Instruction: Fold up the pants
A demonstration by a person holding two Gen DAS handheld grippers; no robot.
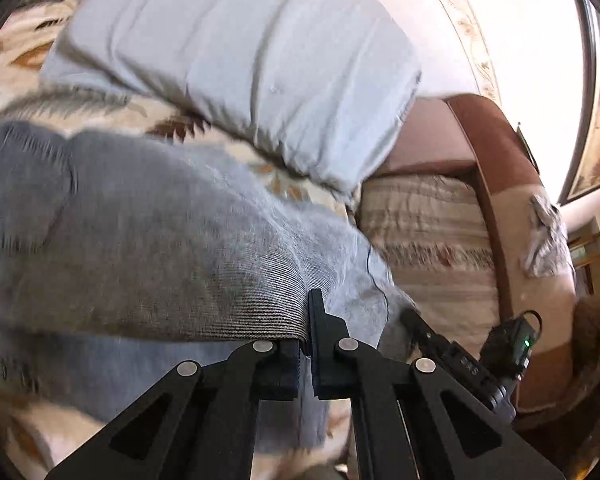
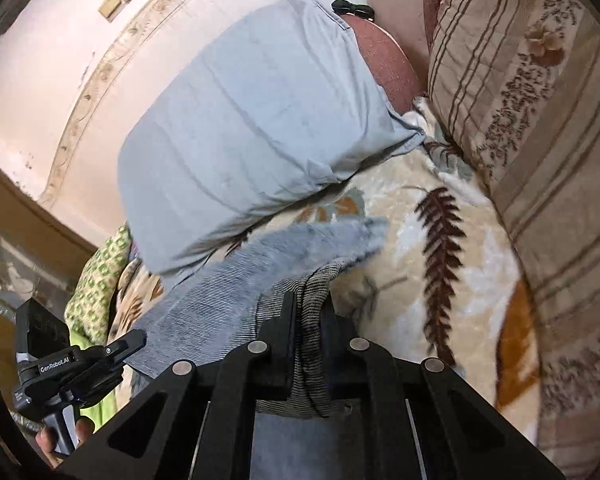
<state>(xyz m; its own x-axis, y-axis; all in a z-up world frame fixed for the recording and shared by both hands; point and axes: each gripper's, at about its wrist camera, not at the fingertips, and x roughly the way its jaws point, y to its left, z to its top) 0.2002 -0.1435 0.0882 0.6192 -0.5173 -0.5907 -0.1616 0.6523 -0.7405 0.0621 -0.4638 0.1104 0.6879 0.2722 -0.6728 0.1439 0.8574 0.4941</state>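
Note:
The grey-blue pants (image 1: 148, 232) are lifted over a leaf-patterned blanket (image 1: 100, 104). My left gripper (image 1: 306, 344) is shut on the ribbed waistband edge of the pants, which stretches away to the left. In the right wrist view my right gripper (image 2: 308, 320) is shut on a bunched ribbed part of the pants (image 2: 260, 264), with cloth hanging below the fingers. The left gripper also shows in the right wrist view (image 2: 112, 348) at lower left, gripping the same edge.
A light blue pillow (image 2: 252, 128) lies on the blanket (image 2: 440, 280) just beyond the pants. A striped floral cushion (image 2: 532, 120) stands at the right, against a brown headboard (image 1: 496, 160). A green patterned cloth (image 2: 96, 280) lies at the left.

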